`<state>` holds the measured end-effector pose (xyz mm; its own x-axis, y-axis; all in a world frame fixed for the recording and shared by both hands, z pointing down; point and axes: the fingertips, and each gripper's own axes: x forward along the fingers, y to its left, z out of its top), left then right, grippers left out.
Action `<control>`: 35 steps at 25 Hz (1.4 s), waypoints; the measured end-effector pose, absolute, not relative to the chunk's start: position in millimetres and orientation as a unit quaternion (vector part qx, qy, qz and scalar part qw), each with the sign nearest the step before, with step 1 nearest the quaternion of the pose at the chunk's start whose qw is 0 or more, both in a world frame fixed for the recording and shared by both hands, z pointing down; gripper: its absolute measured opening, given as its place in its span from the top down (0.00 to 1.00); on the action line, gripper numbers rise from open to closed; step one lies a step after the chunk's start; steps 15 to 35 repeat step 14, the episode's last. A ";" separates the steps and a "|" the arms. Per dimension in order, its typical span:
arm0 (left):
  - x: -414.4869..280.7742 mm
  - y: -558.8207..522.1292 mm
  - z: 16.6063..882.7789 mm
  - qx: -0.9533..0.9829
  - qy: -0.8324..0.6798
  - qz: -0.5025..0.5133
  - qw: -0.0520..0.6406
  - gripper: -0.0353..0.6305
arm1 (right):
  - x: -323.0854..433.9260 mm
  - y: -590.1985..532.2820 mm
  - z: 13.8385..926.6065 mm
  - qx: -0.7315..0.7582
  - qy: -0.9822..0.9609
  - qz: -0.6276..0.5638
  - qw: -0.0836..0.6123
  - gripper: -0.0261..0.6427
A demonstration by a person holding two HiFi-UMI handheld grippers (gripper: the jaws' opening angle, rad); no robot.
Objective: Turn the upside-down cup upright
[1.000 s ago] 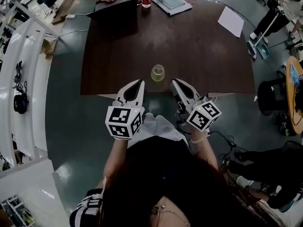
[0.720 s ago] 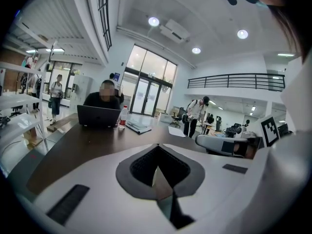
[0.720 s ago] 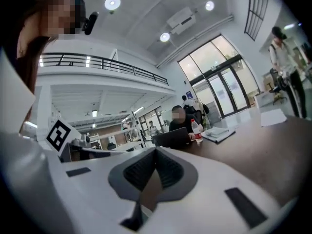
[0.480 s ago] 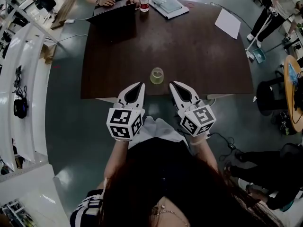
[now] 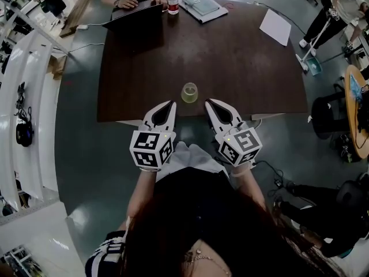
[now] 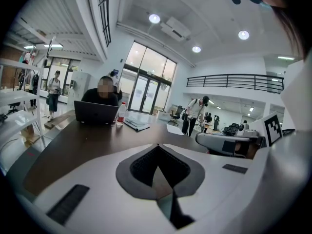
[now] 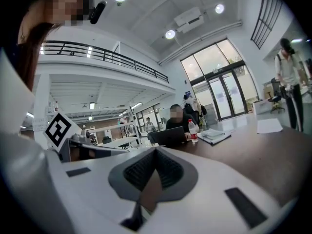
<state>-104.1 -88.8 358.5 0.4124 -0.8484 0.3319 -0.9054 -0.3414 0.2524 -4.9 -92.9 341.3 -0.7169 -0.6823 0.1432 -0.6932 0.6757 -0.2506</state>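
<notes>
A small clear yellowish cup [image 5: 189, 92] stands on the dark brown table [image 5: 230, 56], close to its near edge. I cannot tell from above which way up the cup is. My left gripper [image 5: 170, 104] is shut and empty, just short of the table edge, below and left of the cup. My right gripper [image 5: 209, 102] is also shut and empty, below and right of the cup. Neither touches the cup. In the left gripper view [image 6: 157, 146] and the right gripper view [image 7: 155, 149] the jaws meet at the tips and hide the cup.
At the far end of the table a person works at a black laptop [image 5: 136, 14], beside a water bottle [image 5: 172, 2] and a folder [image 5: 202, 5]. A white sheet of paper [image 5: 275, 26] lies at the far right. White shelving [image 5: 34, 97] runs along the left, and a chair [image 5: 334, 117] stands right.
The right gripper has rolled about its own axis, so its marker cube shows a different face. Both grippers stay shut near the table edge. The cup has not moved.
</notes>
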 end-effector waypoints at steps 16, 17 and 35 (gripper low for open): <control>-101.7 -94.2 365.2 0.822 -0.524 0.077 0.210 0.94 | -5.1 -95.8 347.2 0.378 -0.913 0.153 0.024 0.94; -101.7 -94.2 365.2 0.822 -0.524 0.077 0.210 0.94 | -5.1 -95.8 347.2 0.378 -0.913 0.153 0.024 0.94; -101.7 -94.2 365.2 0.822 -0.524 0.077 0.210 0.94 | -5.1 -95.8 347.2 0.378 -0.913 0.153 0.024 0.94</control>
